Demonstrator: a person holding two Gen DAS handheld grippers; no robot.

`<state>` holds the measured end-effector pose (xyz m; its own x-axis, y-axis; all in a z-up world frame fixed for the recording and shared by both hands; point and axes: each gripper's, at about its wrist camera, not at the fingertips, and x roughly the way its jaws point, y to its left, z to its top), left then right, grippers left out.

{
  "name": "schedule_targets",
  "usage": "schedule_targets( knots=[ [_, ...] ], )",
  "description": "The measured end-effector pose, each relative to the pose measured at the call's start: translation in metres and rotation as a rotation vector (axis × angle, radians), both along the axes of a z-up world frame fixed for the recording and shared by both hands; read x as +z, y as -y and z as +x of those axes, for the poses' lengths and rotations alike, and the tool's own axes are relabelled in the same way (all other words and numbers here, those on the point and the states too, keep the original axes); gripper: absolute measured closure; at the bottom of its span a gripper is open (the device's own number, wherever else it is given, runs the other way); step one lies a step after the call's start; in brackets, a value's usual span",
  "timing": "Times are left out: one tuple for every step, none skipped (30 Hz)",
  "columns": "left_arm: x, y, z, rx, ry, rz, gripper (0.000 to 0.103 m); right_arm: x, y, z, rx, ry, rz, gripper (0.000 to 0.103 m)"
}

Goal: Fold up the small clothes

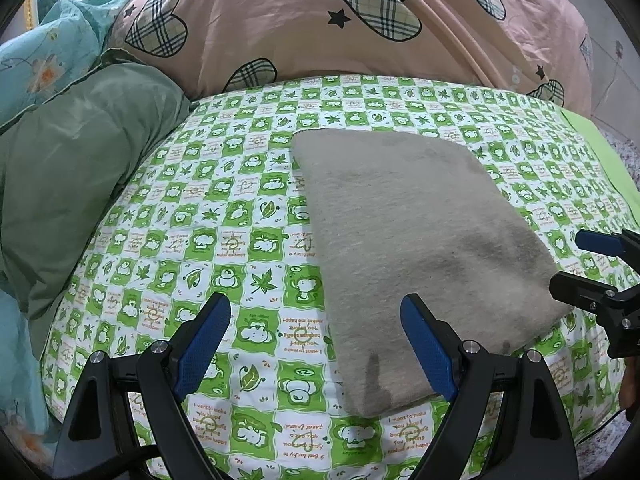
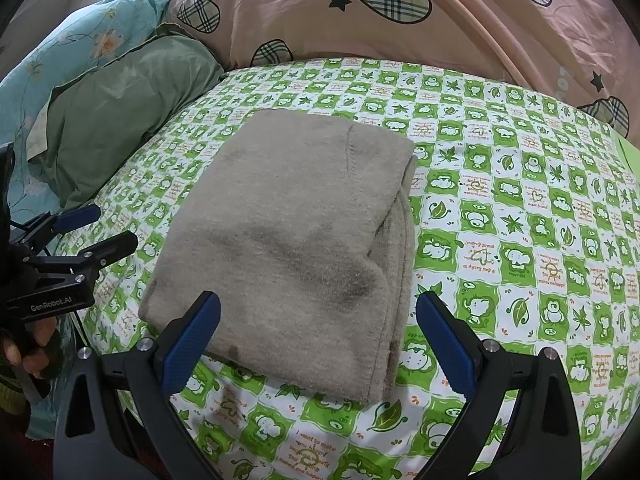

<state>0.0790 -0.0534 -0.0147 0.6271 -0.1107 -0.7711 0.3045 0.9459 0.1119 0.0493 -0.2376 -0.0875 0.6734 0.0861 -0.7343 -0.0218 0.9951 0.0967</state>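
Hovering both tools over the bed, I have my left gripper (image 1: 316, 344) spread wide with nothing between its blue pads, and my right gripper (image 2: 318, 342) just as wide and just as empty. The grey knit garment (image 2: 292, 240) lies folded into a compact rectangle on the green-and-white checked sheet (image 2: 520, 240), its layered edges stacked along the right side, so I judge the fold finished or nearly so. I keep both grippers off the cloth, near its closest edge, probably so the stack is not dragged out of square. A green pillow (image 1: 80, 184) and a pink heart-print quilt (image 1: 300, 28) sit behind, well apart from the garment.
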Motion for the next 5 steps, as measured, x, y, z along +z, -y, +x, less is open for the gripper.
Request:
schedule_targets(
  knots=[
    [0.0006,-0.0006,-0.0003,0.002,0.001,-0.001,0.016,-0.0003,0.0000,0.0007,0.002,0.001,0.000,0.005],
    [0.0010,-0.0008,-0.0006,0.004,0.001,-0.002,0.016,-0.0008,0.0006,0.0016,0.003,0.001,0.002,0.005],
    [0.0011,-0.0009,-0.0007,0.005,0.001,-0.003,0.016,-0.0018,0.0007,0.0028,0.002,-0.001,0.005,0.005],
    [0.0009,-0.0009,-0.0007,0.006,0.002,-0.003,0.016,-0.0032,0.0012,0.0043,0.000,-0.004,0.008,0.005],
    [0.0009,-0.0011,-0.0009,0.005,0.004,-0.003,0.016,-0.0040,0.0016,0.0052,-0.001,-0.005,0.012,0.005]
  ],
)
